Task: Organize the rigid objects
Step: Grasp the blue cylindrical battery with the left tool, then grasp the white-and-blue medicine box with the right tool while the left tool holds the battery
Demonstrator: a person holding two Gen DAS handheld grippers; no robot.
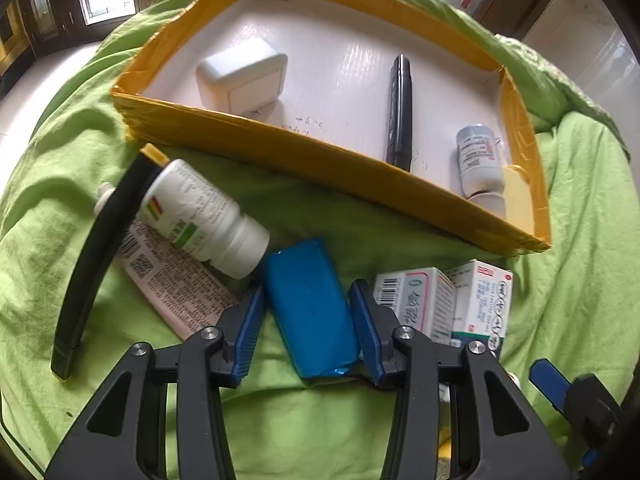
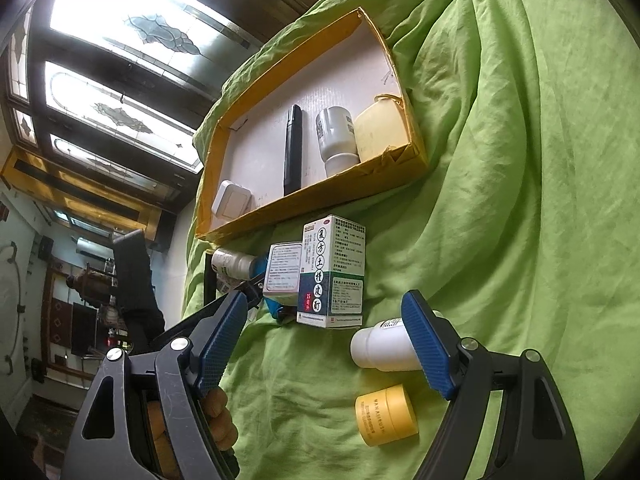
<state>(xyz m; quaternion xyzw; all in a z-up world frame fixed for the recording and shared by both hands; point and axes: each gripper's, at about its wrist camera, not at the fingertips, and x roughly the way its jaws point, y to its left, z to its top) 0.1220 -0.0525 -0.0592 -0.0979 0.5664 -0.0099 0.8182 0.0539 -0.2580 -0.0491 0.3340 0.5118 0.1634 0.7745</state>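
Tray wall [image 1: 320, 156] ahead — L hand-held gripper [image 1: 308, 289] clamps blue block [image 1: 312, 320] | R hand-held gripper [image 2: 324, 300] agape

Blue block [image 1: 310, 308] lies flat on green cloth [image 1: 60, 200], near yellow tray [image 1: 320, 160]

A plain lime-green sheet [image 1: 312, 420] lies under a yellow-walled, white-floored tray [image 1: 280, 148]. The packet [image 1: 310, 308] is solid blue, the jar [image 2: 386, 414] mustard yellow, and the bottle [image 1: 200, 220] white with a green-striped label.
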